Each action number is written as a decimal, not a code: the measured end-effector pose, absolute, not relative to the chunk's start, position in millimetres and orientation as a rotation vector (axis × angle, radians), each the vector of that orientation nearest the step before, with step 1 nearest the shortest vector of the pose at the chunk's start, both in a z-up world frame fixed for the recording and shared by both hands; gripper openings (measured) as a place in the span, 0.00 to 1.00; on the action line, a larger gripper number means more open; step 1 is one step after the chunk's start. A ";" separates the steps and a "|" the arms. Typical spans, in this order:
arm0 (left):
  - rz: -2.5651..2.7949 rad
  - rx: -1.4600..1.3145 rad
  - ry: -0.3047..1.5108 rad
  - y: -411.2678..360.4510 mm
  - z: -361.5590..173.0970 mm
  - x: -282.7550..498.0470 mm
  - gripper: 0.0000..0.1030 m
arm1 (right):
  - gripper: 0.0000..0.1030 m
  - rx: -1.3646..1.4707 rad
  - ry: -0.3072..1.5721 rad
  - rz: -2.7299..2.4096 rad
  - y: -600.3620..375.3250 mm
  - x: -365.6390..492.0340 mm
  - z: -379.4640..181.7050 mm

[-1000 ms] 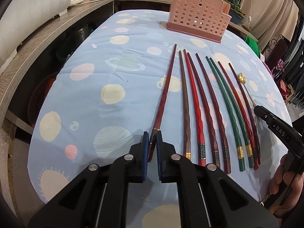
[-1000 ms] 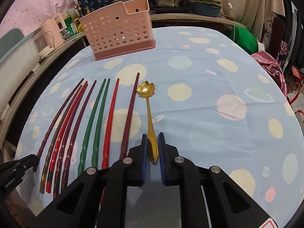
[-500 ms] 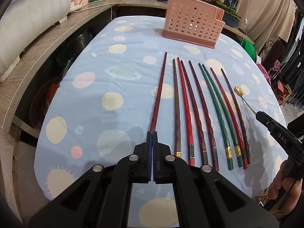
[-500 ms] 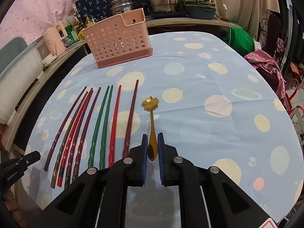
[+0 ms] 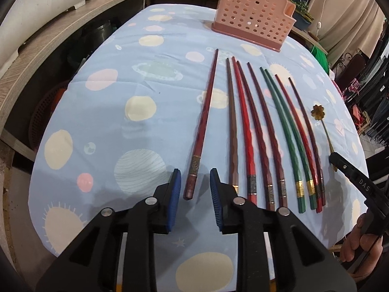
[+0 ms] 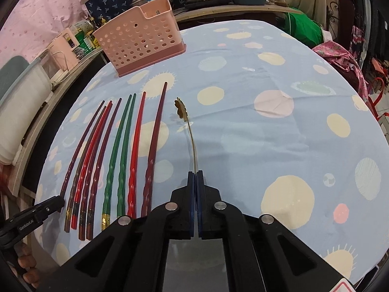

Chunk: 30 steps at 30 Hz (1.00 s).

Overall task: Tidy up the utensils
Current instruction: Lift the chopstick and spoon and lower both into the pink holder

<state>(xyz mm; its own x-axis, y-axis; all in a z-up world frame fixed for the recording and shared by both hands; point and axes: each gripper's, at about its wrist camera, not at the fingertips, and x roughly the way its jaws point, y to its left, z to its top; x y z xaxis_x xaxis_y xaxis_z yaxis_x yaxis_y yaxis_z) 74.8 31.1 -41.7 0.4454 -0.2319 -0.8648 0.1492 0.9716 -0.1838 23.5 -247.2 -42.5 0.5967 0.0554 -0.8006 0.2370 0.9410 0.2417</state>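
Several red, brown and green chopsticks [image 5: 252,131] lie side by side on the blue spotted tablecloth. My left gripper [image 5: 193,178] is open, its pads on either side of the butt end of the leftmost dark red chopstick [image 5: 203,126], which lies on the cloth. My right gripper [image 6: 196,173] is shut on the handle of the gold flower spoon [image 6: 188,129], which is tilted on edge with its bowl away from me. The spoon also shows in the left wrist view [image 5: 321,119]. The pink perforated utensil basket [image 5: 252,12] stands upright at the far end, also in the right wrist view [image 6: 138,39].
A wooden counter [image 5: 48,39] runs along the left of the table with pots and jars at the back. A red basket [image 5: 41,119] sits on the floor at the left. Clothes and a chair [image 6: 345,56] stand at the right. The table edge is close below both grippers.
My left gripper was shut on the leftmost chopstick and has opened; the chopstick lies on the cloth. My right gripper has shut fully on the spoon handle and the spoon has turned on edge.
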 end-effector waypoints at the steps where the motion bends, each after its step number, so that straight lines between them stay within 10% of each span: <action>1: -0.241 -0.079 1.084 30.5 -42.3 75.4 0.11 | 0.02 0.342 0.929 -0.108 -247.1 23.1 -42.4; 30: -0.233 -0.119 0.819 45.1 105.4 137.2 0.07 | 0.02 0.307 0.711 -0.123 -268.7 71.5 73.5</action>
<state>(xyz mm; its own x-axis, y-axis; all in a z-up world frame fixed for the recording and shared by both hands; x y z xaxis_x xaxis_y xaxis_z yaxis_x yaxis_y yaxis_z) 137.2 45.1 105.4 0.6591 -0.2515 -0.7088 0.1596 0.9677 -0.1949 71.5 -268.7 73.5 0.7530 -0.0069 -0.6580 0.2139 0.9482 0.2348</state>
